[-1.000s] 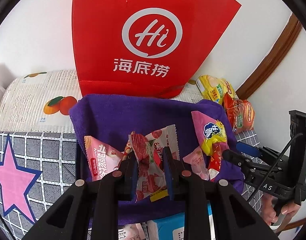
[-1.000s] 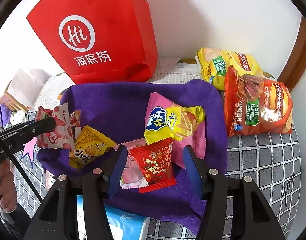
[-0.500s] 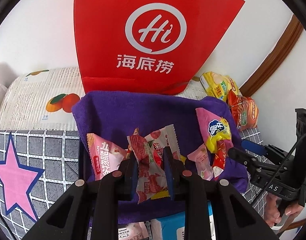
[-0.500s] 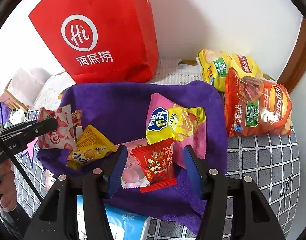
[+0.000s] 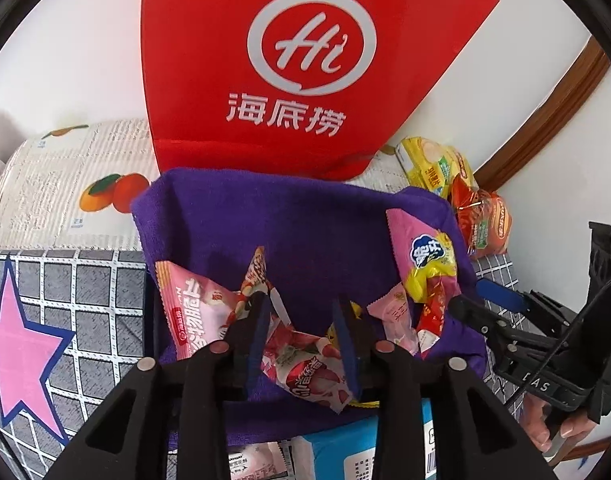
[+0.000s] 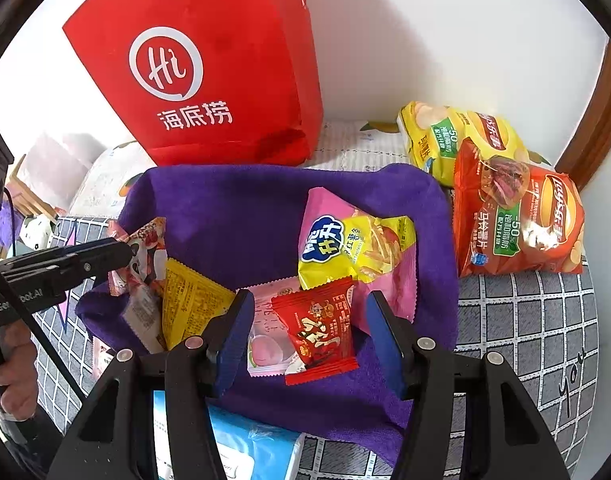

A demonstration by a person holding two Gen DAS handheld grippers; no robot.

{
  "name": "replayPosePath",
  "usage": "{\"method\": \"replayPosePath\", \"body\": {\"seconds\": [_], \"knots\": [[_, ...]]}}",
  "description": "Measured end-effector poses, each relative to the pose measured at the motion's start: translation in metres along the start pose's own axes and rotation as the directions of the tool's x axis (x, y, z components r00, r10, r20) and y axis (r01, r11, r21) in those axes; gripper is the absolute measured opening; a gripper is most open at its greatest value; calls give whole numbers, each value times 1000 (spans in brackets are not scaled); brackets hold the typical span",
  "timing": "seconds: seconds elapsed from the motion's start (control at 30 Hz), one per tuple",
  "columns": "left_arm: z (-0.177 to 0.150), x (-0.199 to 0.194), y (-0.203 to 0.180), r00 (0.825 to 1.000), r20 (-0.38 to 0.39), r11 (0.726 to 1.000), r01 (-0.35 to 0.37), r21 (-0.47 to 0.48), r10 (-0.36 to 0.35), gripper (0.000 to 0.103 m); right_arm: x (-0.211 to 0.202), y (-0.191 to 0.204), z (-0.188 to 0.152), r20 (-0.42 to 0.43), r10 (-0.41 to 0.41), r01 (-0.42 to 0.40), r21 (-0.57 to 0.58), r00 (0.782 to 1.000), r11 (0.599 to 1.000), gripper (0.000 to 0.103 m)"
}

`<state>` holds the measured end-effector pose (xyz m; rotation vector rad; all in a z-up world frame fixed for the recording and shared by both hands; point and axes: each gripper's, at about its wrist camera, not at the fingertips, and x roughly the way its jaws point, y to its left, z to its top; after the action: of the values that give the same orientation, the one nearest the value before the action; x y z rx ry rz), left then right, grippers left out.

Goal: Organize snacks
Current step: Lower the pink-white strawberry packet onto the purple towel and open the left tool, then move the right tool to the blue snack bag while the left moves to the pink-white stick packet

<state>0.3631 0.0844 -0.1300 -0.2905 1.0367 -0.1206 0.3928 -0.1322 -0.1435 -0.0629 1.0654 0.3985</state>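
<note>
A purple cloth point(image 5: 305, 232) lies in front of a red paper bag point(image 5: 297, 68); both also show in the right wrist view, the cloth point(image 6: 233, 208) and the bag point(image 6: 209, 72). Small snack packets lie on the cloth. My left gripper point(image 5: 303, 308) is open over a strawberry-print packet point(image 5: 309, 368) that lies loose between its fingers. My right gripper point(image 6: 309, 308) is open and empty, its fingers either side of a small red packet point(image 6: 321, 328) and a pink packet point(image 6: 265, 336). A yellow-and-blue chip packet point(image 6: 357, 248) lies just beyond.
Two large chip bags, yellow point(image 6: 453, 140) and orange point(image 6: 517, 220), lie at the right by the wall. A pink packet point(image 5: 193, 308) and a yellow packet point(image 6: 189, 300) lie on the cloth's left. A light-blue package point(image 6: 241, 448) sits at the near edge.
My left gripper has opened and let go of the strawberry-print packet, which now lies flat on the cloth. My right gripper has stayed in place and open.
</note>
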Motion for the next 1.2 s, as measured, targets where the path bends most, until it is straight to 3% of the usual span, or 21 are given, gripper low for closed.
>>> {"method": "replayPosePath", "body": {"seconds": [0.17, 0.67, 1.0, 1.1, 1.2], "knots": [[0, -9, -3, 1000, 22, 1000, -3, 13, 3, 41, -4, 5, 0, 11, 1, 0, -12, 1000, 1000, 57], [-4, -29, -19, 997, 78, 997, -29, 65, 24, 43, -31, 15, 1, 98, 0, 1, -15, 995, 1000, 57], [-12, -47, -37, 993, 120, 995, -21, 101, 9, 43, -66, 26, -4, 204, -69, 71, -2, 977, 998, 57], [-16, -53, -45, 991, 132, 993, -16, 113, 1, 43, -72, 25, -16, 166, -33, 30, 21, 986, 999, 57], [-21, -61, -55, 989, 146, 992, -21, 125, 2, 43, -81, 24, -35, 160, -66, 62, 31, 985, 998, 57]]}}
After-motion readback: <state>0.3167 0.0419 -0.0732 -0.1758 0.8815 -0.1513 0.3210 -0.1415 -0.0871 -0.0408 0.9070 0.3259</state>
